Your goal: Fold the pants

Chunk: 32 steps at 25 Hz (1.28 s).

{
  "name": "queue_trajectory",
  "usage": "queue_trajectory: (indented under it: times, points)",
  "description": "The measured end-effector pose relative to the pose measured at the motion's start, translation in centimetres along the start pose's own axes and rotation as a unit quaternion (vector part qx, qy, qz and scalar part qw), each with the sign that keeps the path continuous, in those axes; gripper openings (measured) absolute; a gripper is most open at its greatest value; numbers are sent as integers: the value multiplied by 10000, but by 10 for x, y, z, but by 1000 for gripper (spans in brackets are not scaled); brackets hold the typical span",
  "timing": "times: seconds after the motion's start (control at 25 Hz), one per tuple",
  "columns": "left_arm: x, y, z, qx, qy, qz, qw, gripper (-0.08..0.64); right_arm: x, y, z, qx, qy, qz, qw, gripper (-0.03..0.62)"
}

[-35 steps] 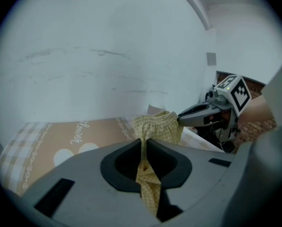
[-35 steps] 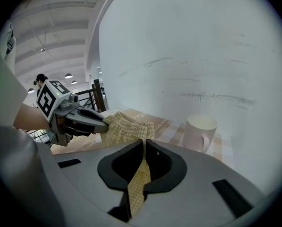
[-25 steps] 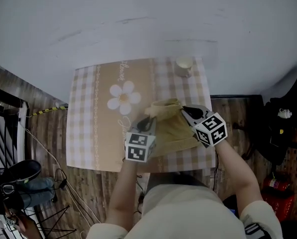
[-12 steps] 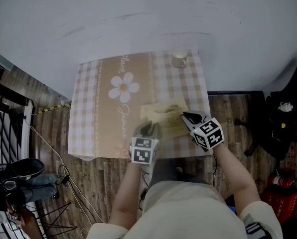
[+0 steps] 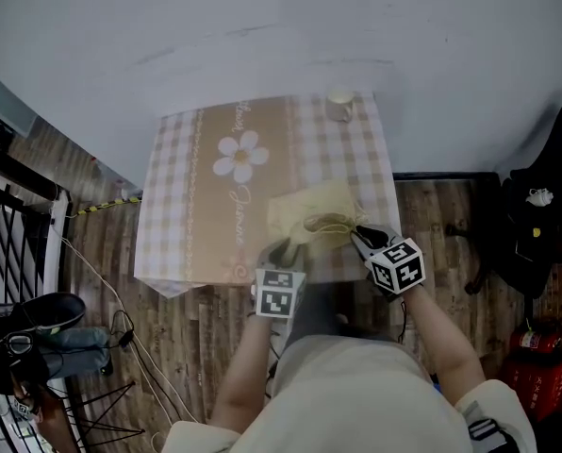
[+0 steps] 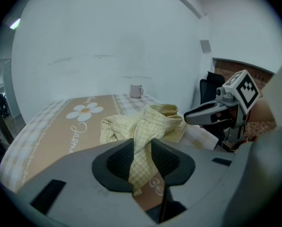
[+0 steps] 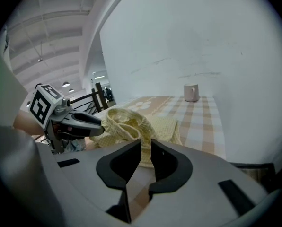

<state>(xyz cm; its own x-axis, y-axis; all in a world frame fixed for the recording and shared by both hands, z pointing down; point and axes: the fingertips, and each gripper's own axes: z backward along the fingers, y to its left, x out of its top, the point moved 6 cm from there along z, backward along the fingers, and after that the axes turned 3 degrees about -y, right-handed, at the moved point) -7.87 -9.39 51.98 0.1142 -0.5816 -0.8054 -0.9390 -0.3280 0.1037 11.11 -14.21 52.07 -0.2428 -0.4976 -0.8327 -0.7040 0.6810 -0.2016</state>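
Note:
The yellow checked pants (image 5: pixel 311 211) lie bunched on the front right part of the checked tablecloth (image 5: pixel 182 206). My left gripper (image 5: pixel 283 250) is at their near left edge. In the left gripper view a strip of the pants (image 6: pixel 153 119) runs between the left gripper's (image 6: pixel 142 148) jaws, which have just been opening and stand slightly apart round the cloth. My right gripper (image 5: pixel 361 237) is at the near right edge. In the right gripper view the right gripper (image 7: pixel 146 150) is shut on a fold of the pants (image 7: pixel 127 122).
A pale mug (image 5: pixel 340 104) stands at the table's far right corner. A daisy print (image 5: pixel 240 154) marks the cloth's brown middle band. Wooden floor surrounds the table, with a black rack (image 5: pixel 8 206) at left and a dark chair (image 5: pixel 545 206) at right.
Both grippers have drawn back toward the table's near edge, bringing the pants' near edge with them. The left jaws now stand wider round the cloth.

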Motion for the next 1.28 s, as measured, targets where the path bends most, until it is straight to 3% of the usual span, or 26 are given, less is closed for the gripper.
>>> queue_trajectory:
  times: [0.28,0.44,0.64,0.8,0.96,1.28]
  points:
    - [-15,-17,31,18,-187,47,9998,115,-16,21,30,-106,-177,-196,9996,38]
    - [-20,-26,53,86,-422,298,9986,114,-17,37,47,-145,-432,-266,9986,38]
    - [-24,-32,78,418,-717,719,9939,37,-9,58,70,-242,-840,-256,9958,35]
    - [-21,-40,94,426,-943,898,9906,22,-1,74,86,-292,-1077,-16,9938,17]
    - [-16,-52,105,315,-1056,870,9901,15,4,84,101,-371,-1265,289,9909,6]
    - [-12,-67,108,198,-1125,759,9905,12,-1,88,112,-298,-1335,343,9900,0]
